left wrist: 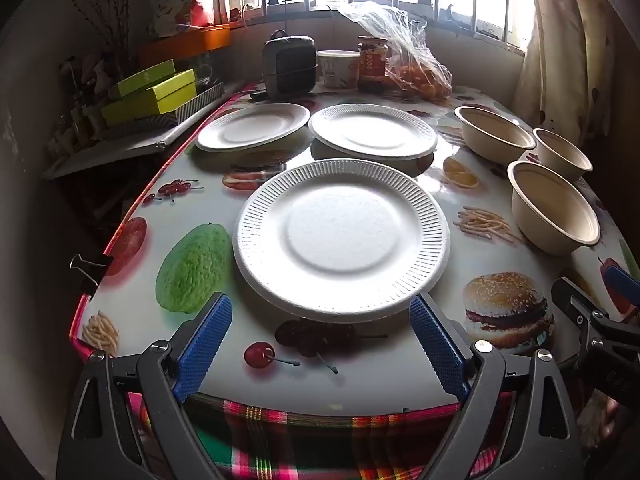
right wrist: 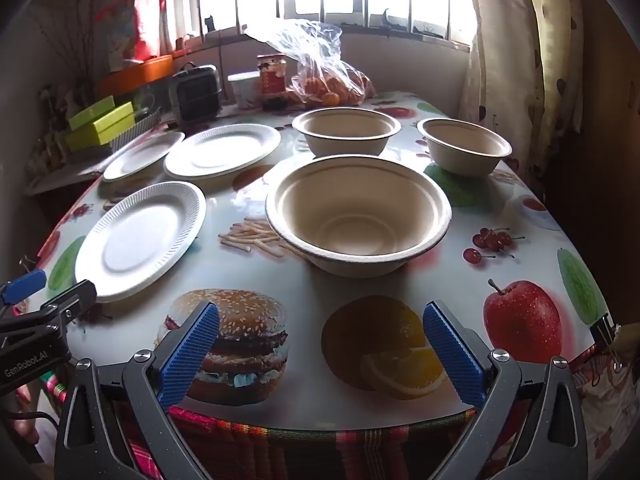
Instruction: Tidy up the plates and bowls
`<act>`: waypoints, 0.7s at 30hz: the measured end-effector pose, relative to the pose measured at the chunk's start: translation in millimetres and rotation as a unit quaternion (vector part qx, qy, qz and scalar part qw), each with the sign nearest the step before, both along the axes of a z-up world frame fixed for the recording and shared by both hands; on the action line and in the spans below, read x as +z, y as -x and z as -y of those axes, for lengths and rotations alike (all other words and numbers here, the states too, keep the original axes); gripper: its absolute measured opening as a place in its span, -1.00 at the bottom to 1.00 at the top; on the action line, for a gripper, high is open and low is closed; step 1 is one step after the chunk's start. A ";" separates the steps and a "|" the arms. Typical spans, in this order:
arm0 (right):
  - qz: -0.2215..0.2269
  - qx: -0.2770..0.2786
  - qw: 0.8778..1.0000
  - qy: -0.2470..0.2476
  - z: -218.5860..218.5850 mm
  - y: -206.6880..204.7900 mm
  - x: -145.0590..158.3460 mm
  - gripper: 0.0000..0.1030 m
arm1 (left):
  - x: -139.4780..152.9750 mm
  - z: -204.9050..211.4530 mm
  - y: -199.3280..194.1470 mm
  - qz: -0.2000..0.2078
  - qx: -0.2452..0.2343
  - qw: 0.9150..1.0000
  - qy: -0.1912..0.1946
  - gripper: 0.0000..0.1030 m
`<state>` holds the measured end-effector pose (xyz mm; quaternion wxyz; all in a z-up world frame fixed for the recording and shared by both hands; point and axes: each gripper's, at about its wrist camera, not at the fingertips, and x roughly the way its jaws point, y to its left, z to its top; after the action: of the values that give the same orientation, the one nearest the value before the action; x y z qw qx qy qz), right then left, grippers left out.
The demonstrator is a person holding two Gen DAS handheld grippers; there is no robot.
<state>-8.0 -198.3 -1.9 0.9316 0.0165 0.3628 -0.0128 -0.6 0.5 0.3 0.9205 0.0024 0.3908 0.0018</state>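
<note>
nothing is stacked yet: three plates and three bowls lie apart on the counter. left gripper faces the nearest plate, right gripper the nearest bowl; both jaws wide apart, empty. next, each must close on a rim.

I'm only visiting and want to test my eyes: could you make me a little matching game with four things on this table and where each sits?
Things:
1. nearest white plate
2. nearest tan bowl
3. bag of oranges
4. green boxes

Places:
A. far end of the table, by the window
B. on a shelf off the table's left side
C. just ahead of the open left claw
D. ahead of the open right claw

Pairs: 1-C, 2-D, 3-A, 4-B
</note>
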 end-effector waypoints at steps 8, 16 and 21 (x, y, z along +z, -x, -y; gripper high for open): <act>0.002 0.004 1.000 -0.001 -1.8 0.9 0.5 1.00 | -0.2 2.3 5.2 -0.004 0.005 1.000 -0.013 0.76; -0.002 0.013 1.000 -0.002 -4.6 -0.8 1.7 1.00 | -0.5 6.3 0.5 -0.015 -0.003 1.000 -0.012 0.76; -0.002 0.013 1.000 -0.003 -4.4 -1.9 0.1 1.00 | 0.7 7.4 0.7 -0.012 -0.002 1.000 -0.014 0.76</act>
<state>-6.0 -194.0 -1.8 0.9309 0.0148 0.3651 0.0005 -1.4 -6.8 1.0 0.9157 0.0157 0.4016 0.0057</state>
